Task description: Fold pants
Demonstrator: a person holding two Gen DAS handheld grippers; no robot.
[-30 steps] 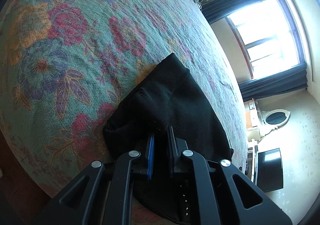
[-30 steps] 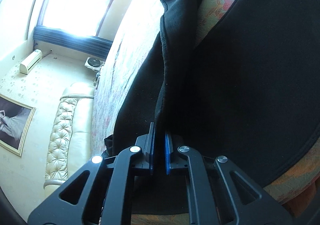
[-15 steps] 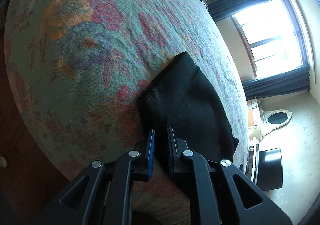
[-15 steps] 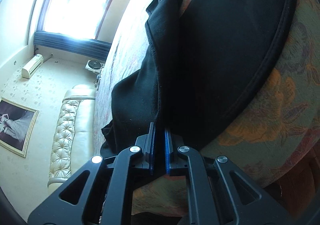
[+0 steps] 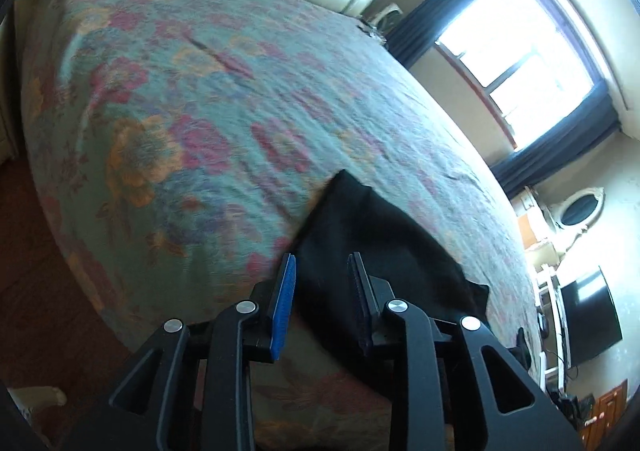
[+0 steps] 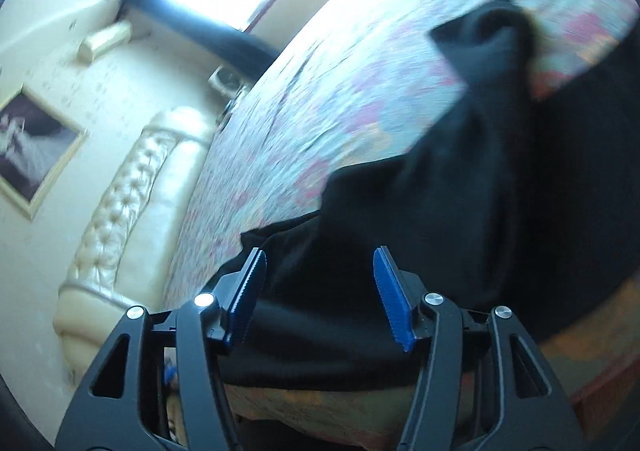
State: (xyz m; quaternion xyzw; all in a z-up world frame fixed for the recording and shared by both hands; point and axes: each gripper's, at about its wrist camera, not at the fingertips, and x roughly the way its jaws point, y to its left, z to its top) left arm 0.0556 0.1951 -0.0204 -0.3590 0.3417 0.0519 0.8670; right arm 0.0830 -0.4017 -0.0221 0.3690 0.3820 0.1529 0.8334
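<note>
Both my claws, left gripper point(image 5: 322, 279) and right gripper point(image 6: 318, 283), have just opened, jaws parted and empty; black fabric pants point(image 5: 372, 247) lie released on the floral bedspread point(image 5: 192, 123), fold laid.

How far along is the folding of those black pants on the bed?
Done: the black pants lie doubled over on the floral bedspread. In hand: nothing; the left tongs and right tongs have just been opening, and no cloth is pinched between them. Left: one end looks bunched and needs smoothing, perhaps with another fold.
</note>
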